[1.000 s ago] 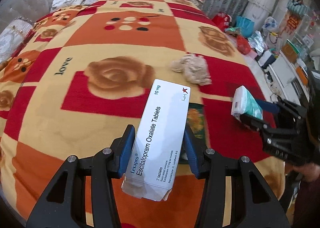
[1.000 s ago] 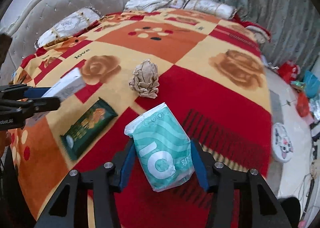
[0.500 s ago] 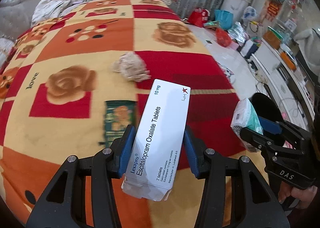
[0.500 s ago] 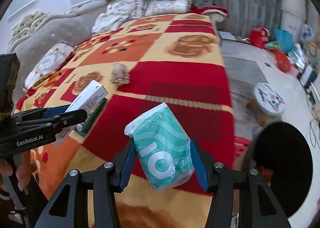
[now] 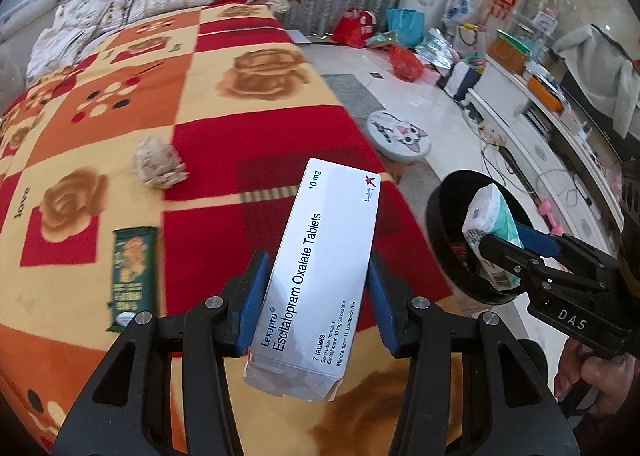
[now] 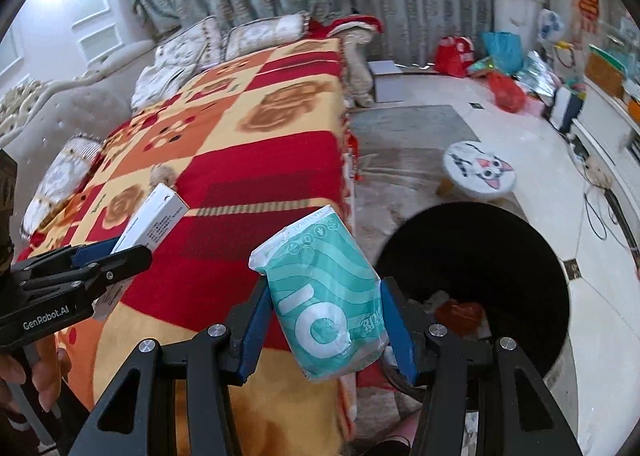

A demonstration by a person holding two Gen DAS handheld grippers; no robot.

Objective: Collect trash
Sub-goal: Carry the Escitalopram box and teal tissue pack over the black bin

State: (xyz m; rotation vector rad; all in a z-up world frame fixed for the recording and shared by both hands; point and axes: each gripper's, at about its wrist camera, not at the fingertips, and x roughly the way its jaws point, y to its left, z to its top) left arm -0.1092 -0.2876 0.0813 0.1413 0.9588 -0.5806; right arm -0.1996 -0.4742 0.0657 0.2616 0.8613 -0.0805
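Observation:
My left gripper (image 5: 316,296) is shut on a white Lexapro tablet box (image 5: 320,272), held above the bed's near edge; the box also shows in the right wrist view (image 6: 154,216). My right gripper (image 6: 326,320) is shut on a teal and white tissue pack (image 6: 324,304), held just left of the black trash bin (image 6: 480,224) on the floor. In the left wrist view the tissue pack (image 5: 490,224) hangs over the bin (image 5: 444,240). A crumpled paper ball (image 5: 158,168) and a green wrapper (image 5: 132,276) lie on the blanket.
The bed with a red, orange and yellow blanket (image 5: 200,104) fills the left. A round cat-face stool (image 6: 480,170) stands on the floor beyond the bin. Bags and clutter (image 6: 504,68) line the far wall, and a white cabinet (image 5: 540,116) runs along the right.
Both grippers have swung right, away from the bed's middle toward the floor. The trash bin has come into fuller view, and the tissue pack now hangs close by its rim.

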